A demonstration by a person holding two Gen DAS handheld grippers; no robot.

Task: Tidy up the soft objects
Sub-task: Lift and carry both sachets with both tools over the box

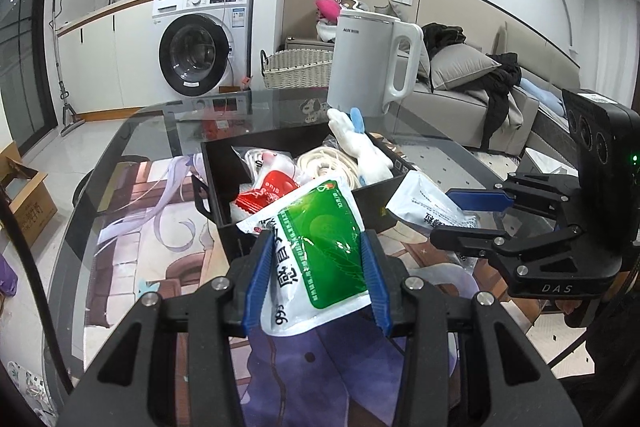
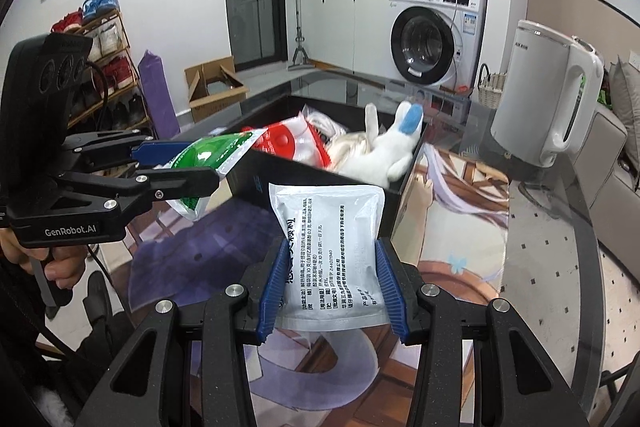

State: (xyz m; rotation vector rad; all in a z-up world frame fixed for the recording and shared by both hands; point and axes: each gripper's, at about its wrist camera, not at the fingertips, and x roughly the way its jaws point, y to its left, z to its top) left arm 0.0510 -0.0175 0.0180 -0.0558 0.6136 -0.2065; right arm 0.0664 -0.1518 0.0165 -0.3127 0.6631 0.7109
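Soft pouches, 2 in all, are each held clear of the table. Left gripper [image 1: 318, 277]: its blue pads are clamped on the sides of a green-and-white pouch [image 1: 316, 239], which hangs tilted just in front of the black box [image 1: 218, 163], its upper corner over the box's near rim. Right gripper [image 2: 332, 291]: its pads are clamped on a silver-white pouch [image 2: 334, 251] with printed text, held upright just before the near wall of the box. Inside the box lie a white plush toy [image 2: 380, 155] with a blue ear, a red-and-white packet [image 1: 276, 187] and a coil of pale cord [image 1: 324, 163]. The box rests on an illustrated mat [image 1: 152, 223] on a glass table [image 1: 160, 119]. A white kettle [image 1: 370, 63] stands beyond the box. A hand [image 2: 60, 263] grasps the left gripper's handle in the right wrist view.
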